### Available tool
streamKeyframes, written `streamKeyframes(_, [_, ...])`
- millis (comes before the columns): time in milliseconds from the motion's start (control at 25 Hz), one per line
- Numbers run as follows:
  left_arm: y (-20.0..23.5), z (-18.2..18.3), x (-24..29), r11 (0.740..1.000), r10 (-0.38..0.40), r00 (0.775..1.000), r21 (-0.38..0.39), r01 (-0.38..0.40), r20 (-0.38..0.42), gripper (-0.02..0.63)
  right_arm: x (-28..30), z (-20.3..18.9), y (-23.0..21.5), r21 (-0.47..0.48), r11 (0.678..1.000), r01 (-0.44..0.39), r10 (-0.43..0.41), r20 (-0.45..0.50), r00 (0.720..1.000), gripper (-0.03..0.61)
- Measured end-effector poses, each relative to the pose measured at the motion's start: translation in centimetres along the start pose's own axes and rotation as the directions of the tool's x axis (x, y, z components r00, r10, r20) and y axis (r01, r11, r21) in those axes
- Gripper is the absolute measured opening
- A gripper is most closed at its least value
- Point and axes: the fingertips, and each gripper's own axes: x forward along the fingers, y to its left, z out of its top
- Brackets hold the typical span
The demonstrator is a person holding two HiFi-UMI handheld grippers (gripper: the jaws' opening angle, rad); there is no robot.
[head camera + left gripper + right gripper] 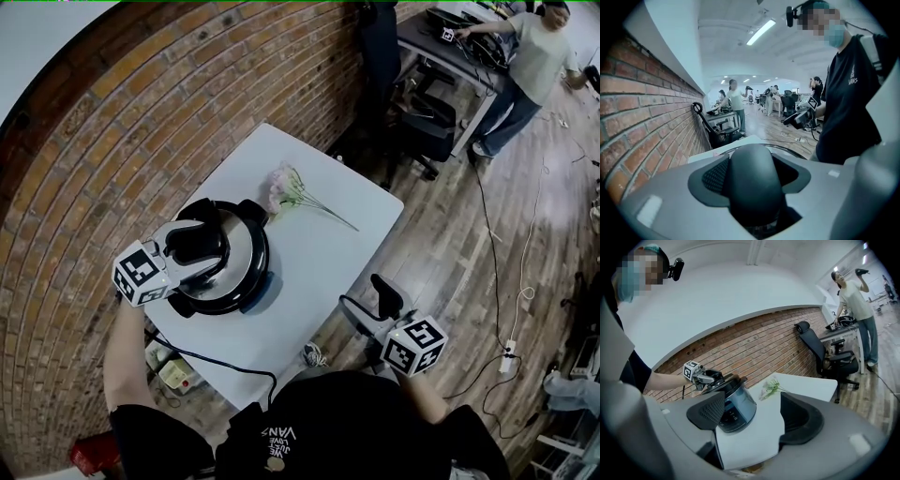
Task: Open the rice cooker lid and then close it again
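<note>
**Left claw** (754, 174): set wide round the lid handle (752, 192), a smooth black dome with a rounded top. The ribbed dark pads (715, 177) lay at its flanks and seemed to press on it, though the far pad sat in shadow.

**Under this claw:** rice cooker (736, 408), round, with a glossy blue-grey body. Its lid (242, 267) was polished steel with black trim and lay down on the pot.

**Right claw** (367, 302): stood wide and empty, held off the near edge of the bench (319, 239). The cooker was ahead of it and to its left, well apart.

**Bench:** flat, white, matt, with rounded corners.

**Surroundings:**
- Just beyond the left claw, past the cooker, lay a sprig of pale pink flowers (284, 187) on thin green stems.
- A black cable (216, 360) ran along the bench edge behind that claw.
- A rough red brick wall (112, 122) stood on its outer side.
- Wood plank floor (469, 262) lay below the right claw.
- A black office chair (424, 127) and a standing person (530, 56) were far ahead of both claws.
</note>
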Motion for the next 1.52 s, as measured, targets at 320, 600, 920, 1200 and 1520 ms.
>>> streamKeyframes(320, [0.0, 0.1, 0.1, 0.999, 0.038, 0.999, -0.013, -0.038, 0.017, 0.281, 0.7, -0.1, 1.0, -0.008, 1.000, -0.029, 0.029, -0.006, 1.000, 0.362])
streamKeyframes(600, [0.4, 0.0, 0.1, 0.994, 0.088, 0.996, -0.062, -0.088, 0.003, 0.283, 1.2, -0.2, 1.6, -0.013, 0.998, -0.059, 0.059, -0.026, 0.998, 0.362])
streamKeyframes(920, [0.4, 0.1, 0.5, 0.963, 0.229, 0.973, -0.140, -0.229, -0.014, 0.285, 0.8, 0.1, 1.0, -0.020, 0.997, -0.078, 0.077, -0.041, 0.996, 0.362])
streamKeyframes(1200, [0.4, 0.2, 0.8, 0.927, 0.315, 0.947, -0.198, -0.320, -0.054, 0.287, 0.2, 0.6, 0.5, -0.027, 0.993, -0.114, 0.112, -0.056, 0.992, 0.362])
streamKeyframes(1520, [0.6, -0.1, 0.5, 0.887, 0.383, 0.921, -0.250, -0.388, -0.071, 0.287, -0.7, 0.7, 0.1, -0.038, 0.985, -0.168, 0.164, -0.084, 0.983, 0.362])
